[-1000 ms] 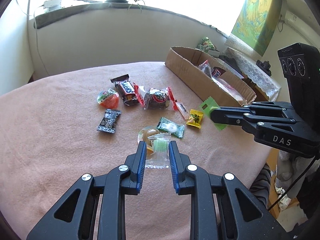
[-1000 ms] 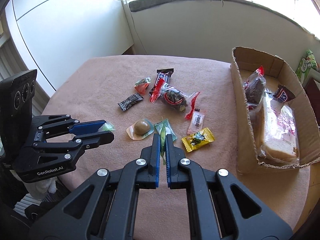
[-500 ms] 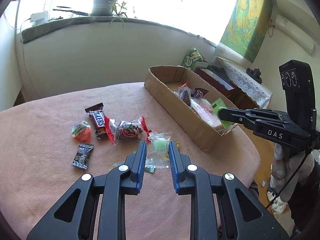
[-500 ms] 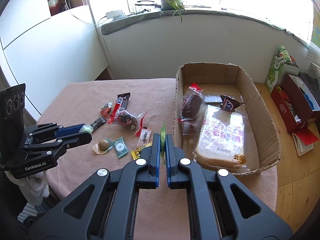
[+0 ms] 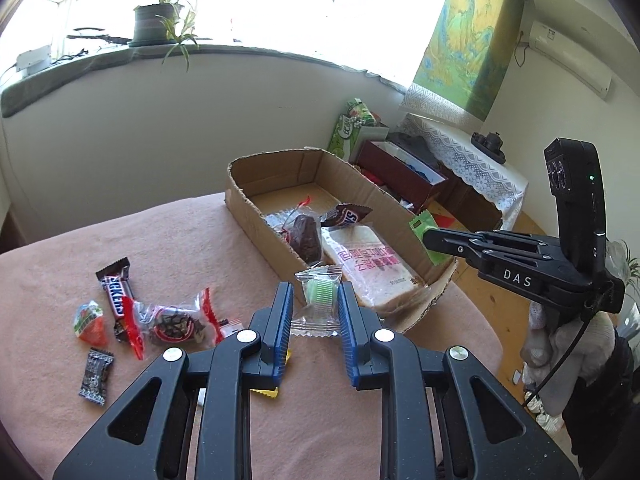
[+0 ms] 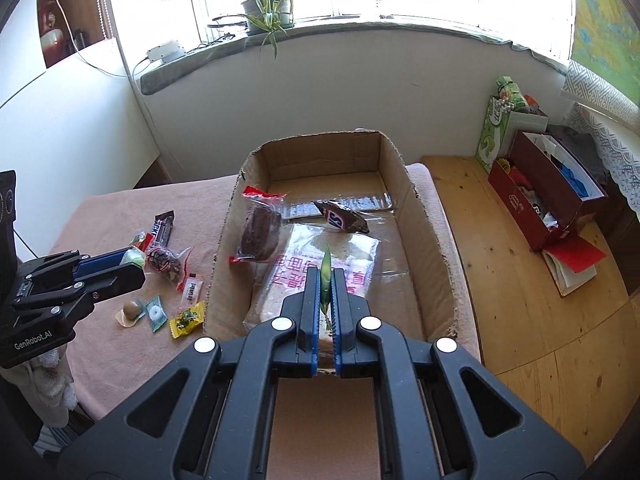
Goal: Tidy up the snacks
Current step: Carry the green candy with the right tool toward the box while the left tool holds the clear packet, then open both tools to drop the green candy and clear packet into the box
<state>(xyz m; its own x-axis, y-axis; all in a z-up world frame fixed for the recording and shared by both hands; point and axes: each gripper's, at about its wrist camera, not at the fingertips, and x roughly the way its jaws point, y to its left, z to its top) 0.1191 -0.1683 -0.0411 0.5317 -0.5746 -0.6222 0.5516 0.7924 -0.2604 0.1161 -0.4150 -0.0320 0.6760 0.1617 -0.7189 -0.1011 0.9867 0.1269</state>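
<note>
My left gripper [image 5: 315,291] is shut on a clear-wrapped green candy [image 5: 320,294] and hangs above the pink table, just left of the cardboard box [image 5: 240,200]. Over the box [image 6: 320,152], my right gripper [image 6: 326,276] is shut on a flat green packet [image 6: 326,262] seen edge-on, above the bagged bread [image 6: 360,248]. From the left wrist view this packet [image 5: 421,225] shows over the box's far rim. A wrapped brown cake [image 6: 260,236] and a small Snickers [image 6: 340,216] also lie in the box.
Loose snacks lie on the pink cloth left of the box: a Snickers bar [image 5: 116,292], a red-wrapped cake [image 5: 172,320], a black candy [image 5: 95,374], a yellow candy [image 6: 187,319], a mint [image 6: 155,314]. A red box [image 6: 548,196] sits on wood at the right.
Both grippers have travelled right and slightly up from the loose snacks toward the box, each carrying its candy. The right one now hangs over the box.
</note>
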